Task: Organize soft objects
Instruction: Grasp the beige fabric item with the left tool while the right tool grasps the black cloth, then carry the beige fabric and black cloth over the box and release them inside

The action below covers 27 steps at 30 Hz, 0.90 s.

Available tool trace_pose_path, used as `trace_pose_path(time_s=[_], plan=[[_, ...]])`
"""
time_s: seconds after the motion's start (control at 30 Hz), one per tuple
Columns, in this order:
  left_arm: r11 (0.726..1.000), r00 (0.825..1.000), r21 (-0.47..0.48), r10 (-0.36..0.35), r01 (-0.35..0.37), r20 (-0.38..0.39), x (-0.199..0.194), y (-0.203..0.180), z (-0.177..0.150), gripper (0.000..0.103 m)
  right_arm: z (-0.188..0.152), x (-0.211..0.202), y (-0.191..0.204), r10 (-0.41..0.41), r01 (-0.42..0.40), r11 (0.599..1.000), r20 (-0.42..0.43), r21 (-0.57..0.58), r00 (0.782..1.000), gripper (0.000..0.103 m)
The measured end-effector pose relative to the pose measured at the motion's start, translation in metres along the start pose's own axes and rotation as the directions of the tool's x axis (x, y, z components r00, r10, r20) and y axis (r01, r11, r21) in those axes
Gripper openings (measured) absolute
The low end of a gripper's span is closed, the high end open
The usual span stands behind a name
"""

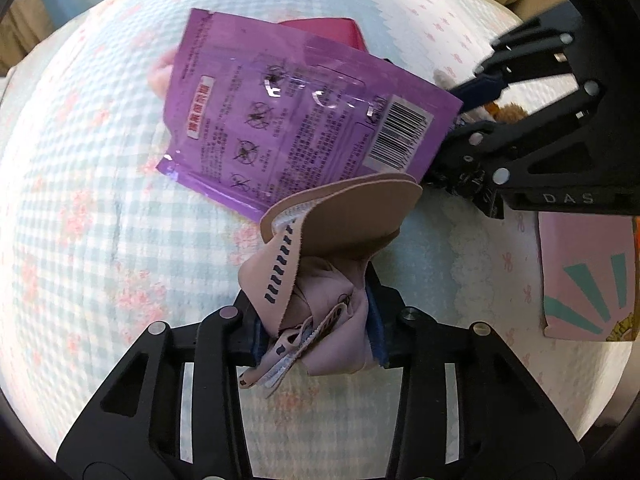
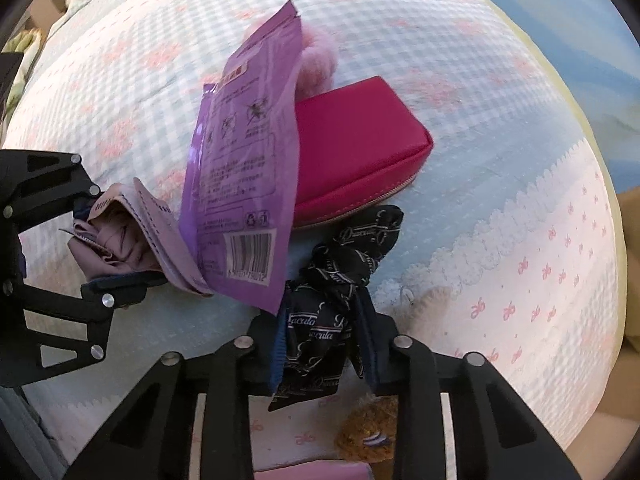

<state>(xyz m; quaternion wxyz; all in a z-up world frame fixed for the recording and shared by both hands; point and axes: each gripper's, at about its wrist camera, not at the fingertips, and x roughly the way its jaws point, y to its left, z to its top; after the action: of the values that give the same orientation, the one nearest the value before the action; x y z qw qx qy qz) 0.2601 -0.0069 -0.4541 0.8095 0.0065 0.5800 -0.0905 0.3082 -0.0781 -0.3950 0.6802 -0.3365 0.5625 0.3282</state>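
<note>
Holding one pink garment [image 1: 320, 304], one black scarf [image 2: 320, 320], one purple packet [image 1: 296, 120]

Purple sachet [image 1: 296, 120] covers most of the magenta zip pouch [image 1: 320, 30] & pink fluffy thing [image 1: 162, 74] in left wrist view. Sachet print too small to read. Pink box [image 1: 584, 276] cut off by right edge. Brown plush toy [image 2: 370, 434] mostly hidden behind right tongs [image 2: 326, 356], low in right wrist view.
</note>
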Motion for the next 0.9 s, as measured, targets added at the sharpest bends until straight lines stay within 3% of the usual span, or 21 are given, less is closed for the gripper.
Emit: trace_pose_path(time_s=[0.27, 0.47, 0.7, 0.9], plan=[[0.999, 1.000, -0.053, -0.001, 0.002, 0.022, -0.020, 0.025, 0.014, 0.034, 0.000, -0.029, -0.011, 0.003, -0.007, 0.995, 0.048, 0.099, 0.999, 0.025], [0.997, 0.998, -0.082, -0.007, 0.012, 0.061, -0.056, 0.036, 0.022, 0.034, 0.001, -0.069, -0.017, -0.004, -0.017, 0.982, 0.109, 0.189, 0.994, 0.025], [0.994, 0.992, -0.108, -0.007, 0.021, 0.129, -0.120, 0.045, 0.033, 0.034, -0.026, -0.132, 0.002, -0.048, -0.014, 0.961, 0.218, 0.275, 0.975, 0.025], [0.993, 0.982, -0.115, -0.014, 0.036, 0.188, -0.184, 0.020, 0.026, 0.034, -0.054, -0.187, 0.021, -0.096, -0.022, 0.924, 0.287, 0.383, 0.953, 0.025]])
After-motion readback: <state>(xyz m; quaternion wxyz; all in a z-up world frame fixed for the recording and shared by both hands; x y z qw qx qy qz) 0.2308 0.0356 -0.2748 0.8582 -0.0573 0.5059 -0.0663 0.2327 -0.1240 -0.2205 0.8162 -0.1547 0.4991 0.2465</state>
